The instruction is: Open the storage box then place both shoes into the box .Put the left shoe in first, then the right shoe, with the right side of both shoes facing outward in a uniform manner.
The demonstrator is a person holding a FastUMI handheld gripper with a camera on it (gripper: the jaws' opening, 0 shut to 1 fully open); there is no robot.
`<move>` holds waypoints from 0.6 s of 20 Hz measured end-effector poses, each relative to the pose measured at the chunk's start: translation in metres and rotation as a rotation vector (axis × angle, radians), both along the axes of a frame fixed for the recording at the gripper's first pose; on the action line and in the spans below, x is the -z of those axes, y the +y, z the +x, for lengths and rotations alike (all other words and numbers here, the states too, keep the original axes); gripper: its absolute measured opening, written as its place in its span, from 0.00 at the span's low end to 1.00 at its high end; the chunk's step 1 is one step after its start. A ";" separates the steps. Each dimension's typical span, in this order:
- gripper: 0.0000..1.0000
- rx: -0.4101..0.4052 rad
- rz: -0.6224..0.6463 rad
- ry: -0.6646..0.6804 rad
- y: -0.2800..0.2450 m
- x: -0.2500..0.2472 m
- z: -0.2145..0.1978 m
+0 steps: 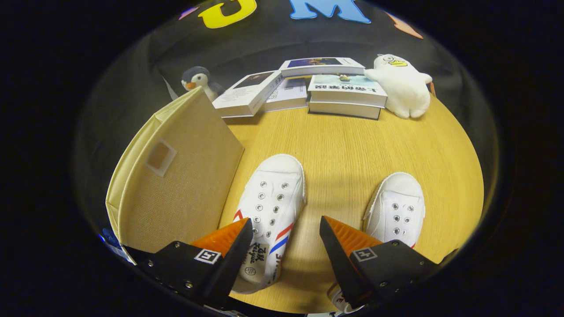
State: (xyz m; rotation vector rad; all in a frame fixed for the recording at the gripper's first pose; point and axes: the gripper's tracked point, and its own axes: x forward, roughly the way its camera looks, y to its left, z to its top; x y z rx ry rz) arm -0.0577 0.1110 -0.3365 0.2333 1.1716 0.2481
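Two white lace-less canvas shoes lie on the wooden table, toes pointing away from me. The left shoe, with red and blue stripes on its side, lies under and just ahead of my left finger. Partly behind my right finger sits the right shoe. My gripper hovers above them, open, with bare table between the fingers. A beige fabric storage box stands to the left of the left shoe, its lid flap standing up on the side facing the shoes; its inside is hidden.
Several books are stacked at the far side of the table. A penguin plush sits behind the box, and a white plush sits to the right of the books.
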 end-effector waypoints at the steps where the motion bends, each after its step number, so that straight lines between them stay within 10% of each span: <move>1: 0.92 0.001 0.003 0.018 0.001 0.004 -0.002; 5: 0.81 0.021 0.060 0.059 0.010 0.015 -0.004; 9: 0.23 0.066 0.084 0.089 0.014 0.016 -0.005; 12: 0.03 0.123 0.105 0.117 0.010 0.013 -0.006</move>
